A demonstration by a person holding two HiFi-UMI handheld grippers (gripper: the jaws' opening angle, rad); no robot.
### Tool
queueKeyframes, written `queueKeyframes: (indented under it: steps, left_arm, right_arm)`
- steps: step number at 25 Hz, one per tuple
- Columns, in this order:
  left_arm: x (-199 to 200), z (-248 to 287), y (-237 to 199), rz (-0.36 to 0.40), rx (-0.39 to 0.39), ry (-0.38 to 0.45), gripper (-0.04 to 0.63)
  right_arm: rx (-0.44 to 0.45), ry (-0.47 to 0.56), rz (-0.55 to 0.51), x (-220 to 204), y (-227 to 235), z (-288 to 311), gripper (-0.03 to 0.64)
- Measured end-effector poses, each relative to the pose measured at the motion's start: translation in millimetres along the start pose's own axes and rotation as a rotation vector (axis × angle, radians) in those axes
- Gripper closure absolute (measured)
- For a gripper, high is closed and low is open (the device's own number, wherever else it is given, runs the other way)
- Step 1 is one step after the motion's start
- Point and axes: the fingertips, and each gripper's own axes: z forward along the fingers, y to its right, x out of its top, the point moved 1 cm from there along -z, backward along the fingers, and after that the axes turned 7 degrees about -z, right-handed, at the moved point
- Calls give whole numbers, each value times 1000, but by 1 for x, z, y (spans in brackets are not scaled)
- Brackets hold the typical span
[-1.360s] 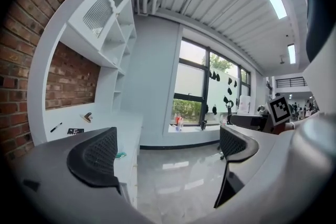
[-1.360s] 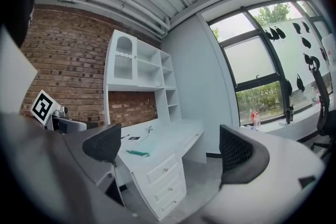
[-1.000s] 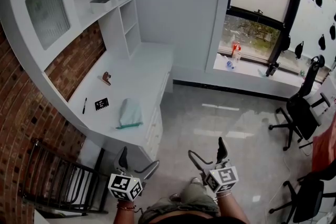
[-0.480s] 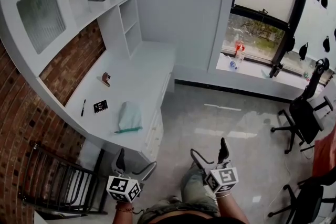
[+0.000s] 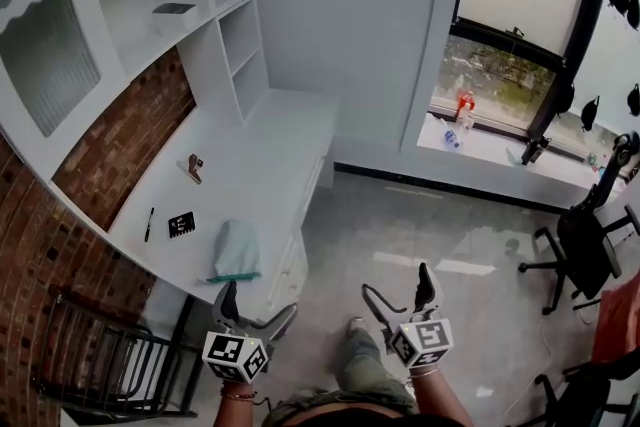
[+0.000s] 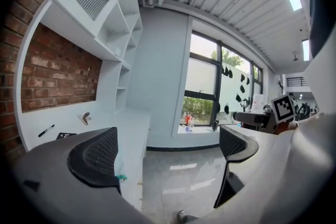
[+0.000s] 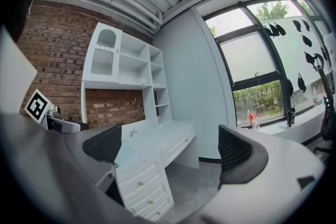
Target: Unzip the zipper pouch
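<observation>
Zipper pouch [image 5: 237, 250] lies flat on desk [image 5: 272, 150]; probably light and limp, so pin the cloth and pull at its near teal zipper [image 5: 232, 278]. Left gripper [image 5: 258, 307] and right gripper [image 5: 396, 287] gape wide, both empty.

From my left hand-held gripper [image 6: 167, 152] I see both black ribbed pads spread wide, with only the grey floor [image 6: 178, 186] showing between them. The white desk [image 6: 131, 123] runs along the left of the frame under a brick wall [image 6: 47, 71] and white shelves [image 6: 123, 50]. On it lie a pen [image 6: 46, 130], a black card [image 6: 65, 135] and a small brown object [image 6: 85, 118]. A teal corner of the zipper pouch [image 6: 121, 177] peeks out beside the left pad. A window [image 6: 202, 107] fills the centre.
</observation>
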Motion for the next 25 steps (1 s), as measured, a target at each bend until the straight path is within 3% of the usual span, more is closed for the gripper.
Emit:
queueKeyframes:
  steps: [15,25]
  left_arm:
    - [44,135,-29,-53,168,45,27]
    - [47,164,-54,-102,331,94,28]
  right_arm:
    - [171,-20,-33,21,92,149,67]
    - [365,-6,-96,30,94,233,72]
